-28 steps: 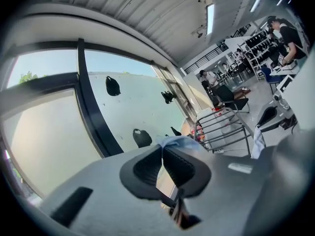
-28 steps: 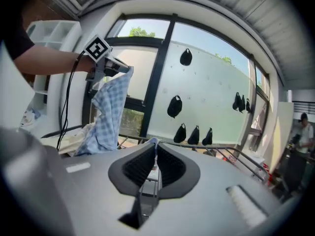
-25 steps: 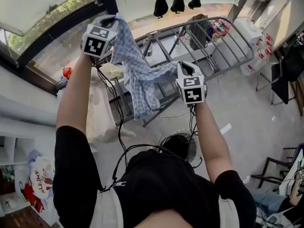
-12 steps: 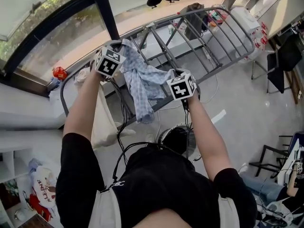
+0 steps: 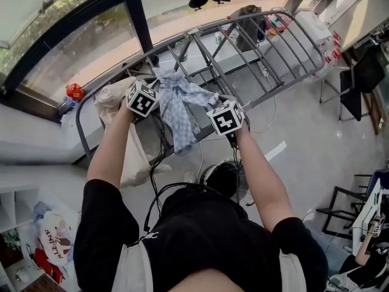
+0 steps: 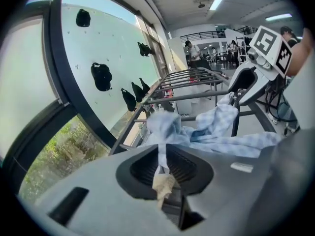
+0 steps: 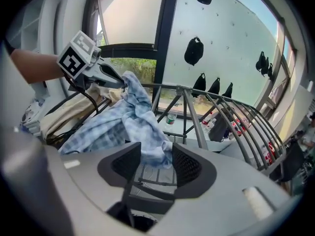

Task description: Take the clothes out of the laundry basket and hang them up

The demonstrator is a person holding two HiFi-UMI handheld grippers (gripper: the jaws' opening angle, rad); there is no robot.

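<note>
hanging of one garment is roughly half done. the blue checked cloth (image 5: 179, 105) is out of the basket and draped over the near end of the drying rack (image 7: 195, 123). it sits bunched on top of the rails with a tail dropping through below them, not spread flat yet.

left gripper (image 6: 165, 156): jaws nearly together, nipping a thin strip of the cloth's edge between the pads. they have just been easing apart a little, but the left gripper view shows the strip pinched in there. right gripper (image 7: 156, 163): jaws have just been opening and stand wide. a fold of the cloth lies loose between them and the pads don't squeeze it. so the right side is let go and the left side holds.

done: one item is out and laid over the rails. left for this item, my read: release the left side, maybe tug it flatter so it dries and doesn't slip through the gap.

rest of the task: a cream fabric item (image 5: 112, 96) hangs off the rack's left end, just beside the left gripper. can't tell if it's hung laundry or a bag. a dark item (image 5: 246, 11) sits at the far end, and most rails are bare. a dark round tub (image 5: 220, 176) on the floor below the rack, partly hidden by the person's head, is likely the basket. contents not visible, so no count of what remains. judging by the bare rails, early to middle.
</note>
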